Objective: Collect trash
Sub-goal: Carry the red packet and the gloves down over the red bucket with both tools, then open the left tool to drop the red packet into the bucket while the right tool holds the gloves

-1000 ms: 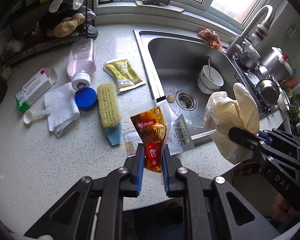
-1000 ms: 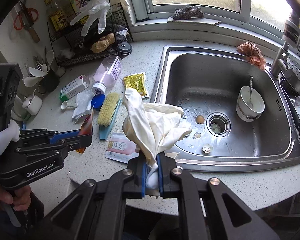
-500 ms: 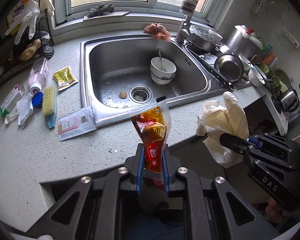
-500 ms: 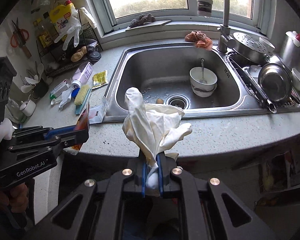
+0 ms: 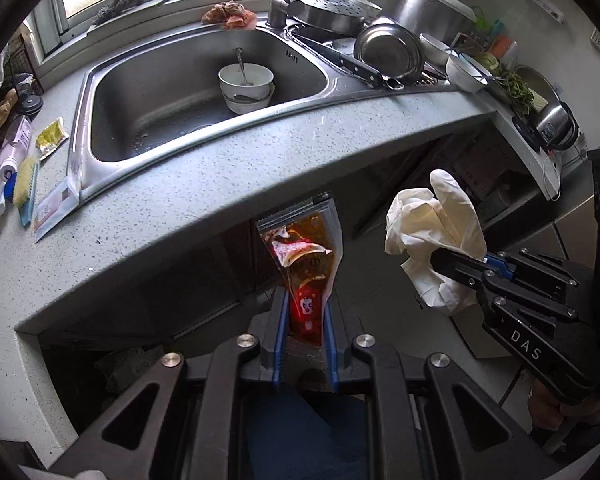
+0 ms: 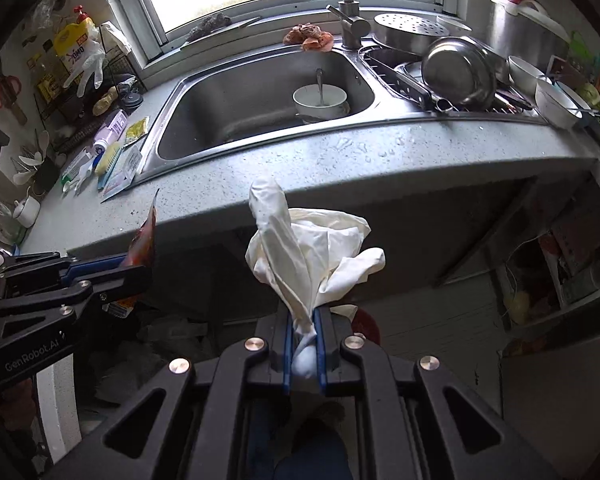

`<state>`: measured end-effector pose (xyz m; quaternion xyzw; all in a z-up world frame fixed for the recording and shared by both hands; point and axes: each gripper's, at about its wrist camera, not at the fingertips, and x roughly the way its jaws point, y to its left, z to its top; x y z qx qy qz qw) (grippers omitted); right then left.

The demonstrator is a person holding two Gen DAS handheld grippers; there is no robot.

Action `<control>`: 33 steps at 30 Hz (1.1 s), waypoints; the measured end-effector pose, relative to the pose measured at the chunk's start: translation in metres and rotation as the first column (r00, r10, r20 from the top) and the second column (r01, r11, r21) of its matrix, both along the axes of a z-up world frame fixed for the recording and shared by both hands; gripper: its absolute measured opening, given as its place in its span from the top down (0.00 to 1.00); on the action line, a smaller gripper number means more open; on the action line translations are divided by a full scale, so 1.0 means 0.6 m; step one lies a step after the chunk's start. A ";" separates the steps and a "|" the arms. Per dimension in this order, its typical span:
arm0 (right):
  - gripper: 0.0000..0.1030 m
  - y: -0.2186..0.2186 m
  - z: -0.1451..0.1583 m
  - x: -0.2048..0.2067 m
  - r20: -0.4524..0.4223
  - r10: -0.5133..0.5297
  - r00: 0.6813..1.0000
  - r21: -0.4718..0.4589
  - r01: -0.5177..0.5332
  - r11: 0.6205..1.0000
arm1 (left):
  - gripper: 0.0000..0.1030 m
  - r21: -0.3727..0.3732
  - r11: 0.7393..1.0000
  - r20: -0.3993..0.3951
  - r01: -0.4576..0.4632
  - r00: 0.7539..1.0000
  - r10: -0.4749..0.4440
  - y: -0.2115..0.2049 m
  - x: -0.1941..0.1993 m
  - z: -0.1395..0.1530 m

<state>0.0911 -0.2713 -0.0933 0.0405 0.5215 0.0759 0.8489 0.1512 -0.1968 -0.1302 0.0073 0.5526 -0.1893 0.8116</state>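
**Red sauce pouch and white glove held clear of the counter**

Red sauce pouch point(image 5: 304, 264) stands upright in the left gripper point(image 5: 305, 320), jaws clamped on its lower end, likely to keep residue from spilling. White rubber glove point(image 6: 308, 256) is pinched by its bunched cuff in the right gripper point(image 6: 303, 340). Both items hang in front of the countertop point(image 5: 204, 184) edge, apart from each other, judged ready for disposal. 2 packets remain beside the sink point(image 5: 112, 120).

Bowl point(image 5: 246, 82) in the sink point(image 5: 112, 120), brush point(image 5: 25, 184) on the worktop point(image 5: 204, 184) left of it, pans point(image 5: 388, 52) right.
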 end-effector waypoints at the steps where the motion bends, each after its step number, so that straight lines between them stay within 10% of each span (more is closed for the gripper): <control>1: 0.92 -0.006 -0.007 -0.004 0.001 -0.008 1.000 0.015 0.008 1.000 | 0.86 -0.005 1.000 -0.016 0.011 1.000 -0.011 -0.008 0.001 -0.010; 12: 0.92 -0.050 -0.163 -0.011 -0.130 -0.109 0.986 0.036 0.115 0.993 | 0.86 0.017 0.993 -0.131 0.119 0.985 -0.116 -0.069 0.038 -0.196; 26: 0.92 -0.116 -0.486 0.009 -0.282 -0.155 0.947 -0.005 0.160 0.987 | 0.86 0.016 0.984 -0.255 0.175 0.953 -0.165 -0.133 0.097 -0.550; 33: 0.92 -0.151 -0.567 0.009 -0.306 -0.191 0.933 -0.008 0.198 0.980 | 0.75 0.011 0.972 -0.302 0.235 0.927 -0.221 -0.169 0.108 -0.634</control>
